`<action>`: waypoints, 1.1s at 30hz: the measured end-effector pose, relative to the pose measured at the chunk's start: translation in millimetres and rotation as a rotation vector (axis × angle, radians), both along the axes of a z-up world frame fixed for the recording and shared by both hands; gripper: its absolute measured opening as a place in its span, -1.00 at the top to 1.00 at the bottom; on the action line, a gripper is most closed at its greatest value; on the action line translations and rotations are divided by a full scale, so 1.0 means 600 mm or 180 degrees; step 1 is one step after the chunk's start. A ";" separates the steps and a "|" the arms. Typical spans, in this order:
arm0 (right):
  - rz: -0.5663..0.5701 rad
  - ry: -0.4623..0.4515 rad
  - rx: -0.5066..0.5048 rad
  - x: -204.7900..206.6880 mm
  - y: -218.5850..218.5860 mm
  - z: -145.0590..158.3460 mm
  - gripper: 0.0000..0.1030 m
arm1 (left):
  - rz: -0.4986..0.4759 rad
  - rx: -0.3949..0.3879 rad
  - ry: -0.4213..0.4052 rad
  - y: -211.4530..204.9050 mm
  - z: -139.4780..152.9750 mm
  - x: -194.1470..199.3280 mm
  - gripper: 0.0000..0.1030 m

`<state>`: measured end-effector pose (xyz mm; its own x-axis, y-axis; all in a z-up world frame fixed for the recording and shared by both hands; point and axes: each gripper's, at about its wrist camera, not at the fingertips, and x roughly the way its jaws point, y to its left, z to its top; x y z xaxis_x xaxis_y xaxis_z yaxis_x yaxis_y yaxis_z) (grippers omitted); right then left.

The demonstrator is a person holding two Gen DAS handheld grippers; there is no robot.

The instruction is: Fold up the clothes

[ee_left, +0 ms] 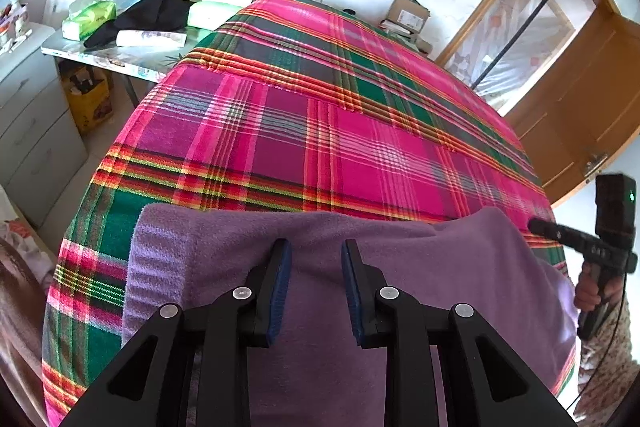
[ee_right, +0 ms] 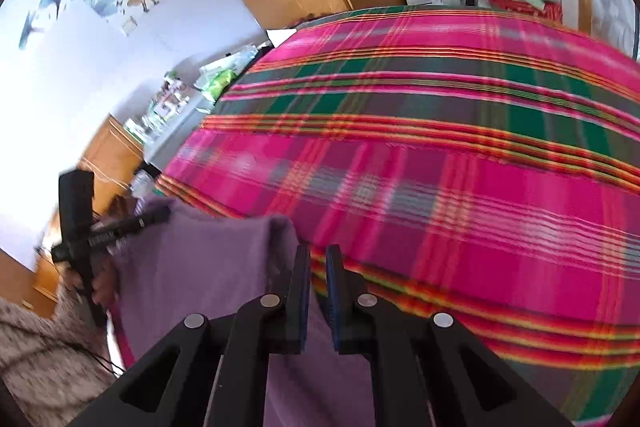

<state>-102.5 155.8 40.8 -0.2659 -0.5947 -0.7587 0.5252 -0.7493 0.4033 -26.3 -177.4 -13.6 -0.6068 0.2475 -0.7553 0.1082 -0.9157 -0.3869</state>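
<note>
Left wrist view: purple fleece garment (ee_left: 360, 267) lies at the near edge of the bed (ee_left: 320, 115), on the pink/green plaid cover. It looks at least partly folded; ribbed hem or cuff shows at its left edge. Left gripper (ee_left: 316, 287) hangs over the middle of the garment, fingers (ee_left: 280, 287) parted with a clear gap, nothing pinched between them; can't tell whether the tips touch the cloth. Right gripper visible at the far right, off the garment's right corner, held in a hand (ee_left: 592, 291). Cluttered desk (ee_left: 120, 55) behind the bed to the left is irrelevant.

Right wrist view: blurred. Right gripper (ee_right: 318, 291) sits at the garment's right edge, fingers (ee_right: 302, 291) nearly together with only a thin slit. The plaid cover shows through the slit; no cloth visibly caught, so I read it as not holding anything. Garment (ee_right: 208, 275) lies left of and under the fingers.

Step in hand, my read: re-grip for the next fold.
- Right side: open, catch all layers at the corner, then clench; confirm the cloth is actually between the pads.
- Left side: pin or grip the opposite corner at the same depth so the fold line stays straight.
- Lift both together and lay flat without dragging the bed cover.
</note>
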 end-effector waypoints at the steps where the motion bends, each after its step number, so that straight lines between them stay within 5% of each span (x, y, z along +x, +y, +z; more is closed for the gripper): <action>1: 0.0035 0.0004 0.0018 0.006 0.004 -0.002 0.82 | 0.0009 -0.0011 -0.0002 0.001 0.001 0.000 0.48; 12: 0.0704 0.0391 0.0563 0.064 -0.047 -0.026 0.58 | 0.0063 -0.0085 0.0000 0.008 0.002 0.000 0.47; 24: 0.0861 0.0858 0.1029 0.101 -0.077 -0.024 0.48 | 0.0092 -0.0127 -0.0003 0.012 0.003 -0.001 0.46; 27: 0.0845 0.0844 0.1007 0.099 -0.075 -0.026 0.82 | 0.0103 -0.0125 -0.0017 0.013 0.005 -0.001 0.46; 33: 0.0771 0.0850 0.0919 0.102 -0.069 -0.007 0.89 | 0.0112 -0.0197 0.0029 0.026 0.022 -0.001 0.46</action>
<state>-41.5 114.4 36.7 -0.3540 -0.4383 -0.8262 0.7562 -0.6540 0.0230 -26.9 -162.1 -0.5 -0.6212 0.1787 -0.7630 0.1376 -0.9337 -0.3306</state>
